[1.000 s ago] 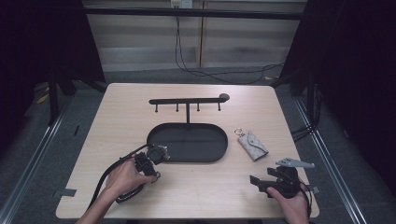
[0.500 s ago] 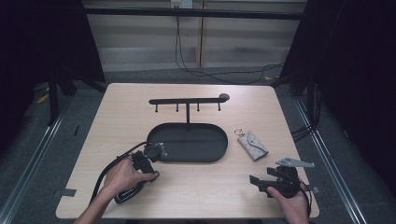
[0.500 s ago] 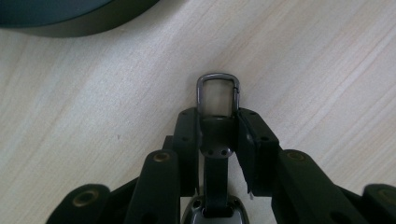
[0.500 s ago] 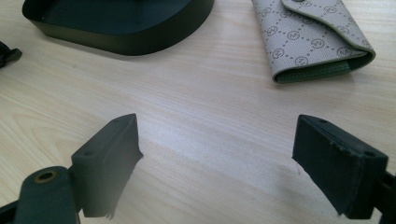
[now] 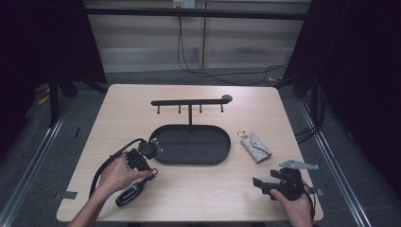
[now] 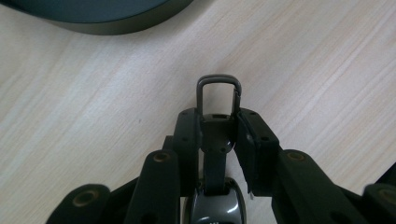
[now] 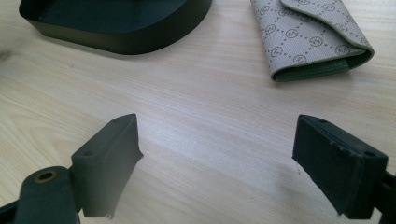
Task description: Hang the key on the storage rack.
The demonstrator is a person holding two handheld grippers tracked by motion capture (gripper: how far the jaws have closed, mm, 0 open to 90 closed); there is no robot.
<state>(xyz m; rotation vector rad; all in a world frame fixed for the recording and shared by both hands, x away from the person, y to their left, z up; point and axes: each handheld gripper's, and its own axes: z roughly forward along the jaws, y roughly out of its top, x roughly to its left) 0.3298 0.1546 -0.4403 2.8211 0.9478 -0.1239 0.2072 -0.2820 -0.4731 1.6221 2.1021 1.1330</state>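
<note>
While the left gripper (image 6: 218,135) clamps a key fob (image 6: 217,140) — probably a car key — beside the oval tray (image 5: 191,158). Right gripper (image 7: 233,163) gapes wide on the table (image 5: 213,198) — near a grey key pouch (image 7: 313,37).

Black fingers (image 6: 250,140) clamped on a key fob's strap (image 6: 216,135), above wooden table (image 6: 93,116).

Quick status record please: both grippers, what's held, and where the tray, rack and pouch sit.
left gripper: shut on key fob, its metal loop sticking out past the jaws, just off the tray's near-left end
right gripper: open, holding nothing, over bare table near the front right
tray: dark oval, centre of table
rack: black hook bar standing behind the tray
pouch: grey patterned, lying flat right of the tray, apart from it
table: light wood
</note>
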